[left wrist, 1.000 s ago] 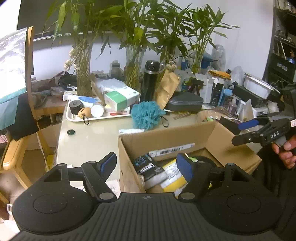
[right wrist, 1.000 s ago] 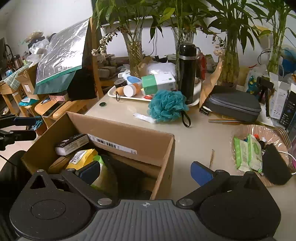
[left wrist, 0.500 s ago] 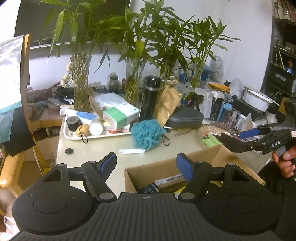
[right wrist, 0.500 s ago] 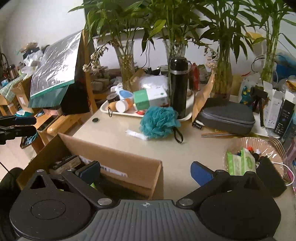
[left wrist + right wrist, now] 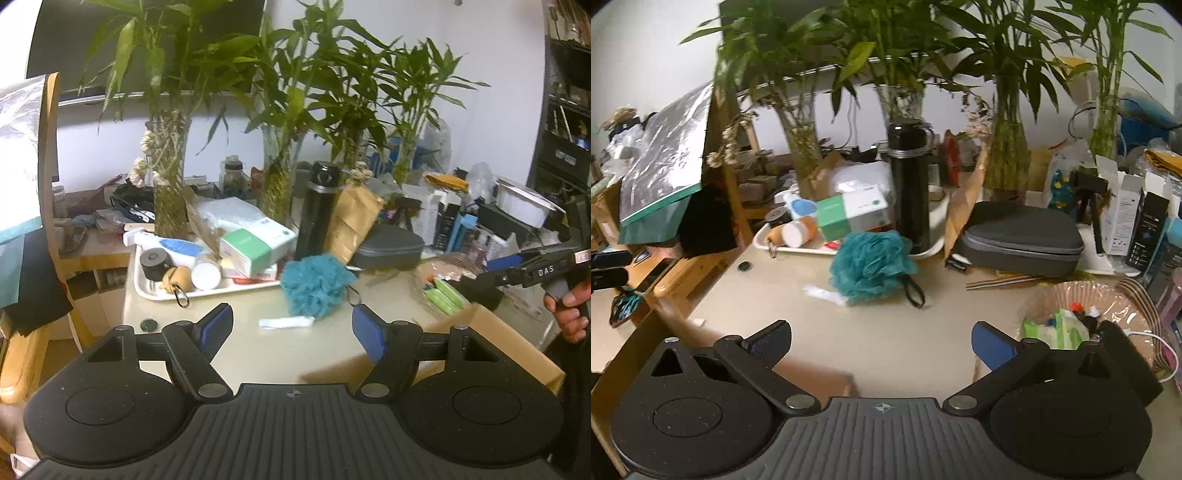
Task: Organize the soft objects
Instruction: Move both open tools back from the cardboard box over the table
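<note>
Nothing soft is being picked up yet, so I am guessing the tidying is only starting. The fluffy teal bath puff point(image 5: 316, 286) is sitting on the pale table point(image 5: 258, 354), right in front of the white tray point(image 5: 177, 297) and the tall black bottle point(image 5: 317, 206). From where the left claw point(image 5: 291, 328) is looking, the puff is lying at about twelve o'clock, a little way ahead. The left claw is standing wide with nothing in it. The right claw point(image 5: 881, 341) is also standing wide and empty, and the puff point(image 5: 871, 264) is sitting at its twelve o'clock too.

A small white strip point(image 5: 286, 322) is lying just beside the puff, on the near side.

The brown cardboard box point(image 5: 491, 343) is sitting low at about four o'clock of the left claw, and I am thinking the puff may be going in there, but I cannot be sure.

There is open table between both claws and the puff, so there is room for reaching in. The edges to be watching are the box rim close under the claws, the tray and bottle just behind the puff, the grey case point(image 5: 1021, 238) at two o'clock of the right claw, and the crinkly bowl point(image 5: 1086, 299) at three o'clock.
</note>
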The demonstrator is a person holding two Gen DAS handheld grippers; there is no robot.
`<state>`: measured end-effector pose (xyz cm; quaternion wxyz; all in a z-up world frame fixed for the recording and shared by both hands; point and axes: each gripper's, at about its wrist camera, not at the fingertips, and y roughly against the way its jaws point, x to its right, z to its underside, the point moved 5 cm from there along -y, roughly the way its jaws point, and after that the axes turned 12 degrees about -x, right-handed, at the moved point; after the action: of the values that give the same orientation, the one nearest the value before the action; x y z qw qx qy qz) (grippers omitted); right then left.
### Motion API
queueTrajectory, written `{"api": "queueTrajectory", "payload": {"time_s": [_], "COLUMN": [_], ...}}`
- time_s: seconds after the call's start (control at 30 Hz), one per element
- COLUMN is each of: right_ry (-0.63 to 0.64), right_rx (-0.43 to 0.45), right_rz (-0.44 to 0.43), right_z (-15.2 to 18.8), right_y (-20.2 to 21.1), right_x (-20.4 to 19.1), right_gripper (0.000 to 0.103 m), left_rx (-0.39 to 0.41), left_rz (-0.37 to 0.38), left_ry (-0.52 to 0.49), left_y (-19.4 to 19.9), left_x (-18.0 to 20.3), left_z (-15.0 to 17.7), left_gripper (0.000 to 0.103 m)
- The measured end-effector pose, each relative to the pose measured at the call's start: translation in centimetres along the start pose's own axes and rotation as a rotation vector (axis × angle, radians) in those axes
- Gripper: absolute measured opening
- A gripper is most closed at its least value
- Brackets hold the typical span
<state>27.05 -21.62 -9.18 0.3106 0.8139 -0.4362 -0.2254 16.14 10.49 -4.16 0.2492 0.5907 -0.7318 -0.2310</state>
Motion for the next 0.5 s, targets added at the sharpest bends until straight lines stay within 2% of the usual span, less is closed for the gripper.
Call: {"api": "queueTrajectory", "payload": {"time_s": [0.27,0.5], "right_ry": [-0.002,0.002], "right_rx": [0.018,0.013], "right_rz": [0.013,0.029], "right_z": [-2.3,-3.0], "right_y": [-2.5,-5.8], "right_x": [1.7,3.0], "right_gripper": [0.103,0.103], "left_rx": [-0.011,-0.040], "left_rz": [-0.030,-0.026], "left_ry": [0.010,0.031], "left_y": [-3.3,-7.0], "left_x": [-3.5,-6.1], "left_z": [-1.0,-1.2], "left_gripper": [0.071,0.071]}}
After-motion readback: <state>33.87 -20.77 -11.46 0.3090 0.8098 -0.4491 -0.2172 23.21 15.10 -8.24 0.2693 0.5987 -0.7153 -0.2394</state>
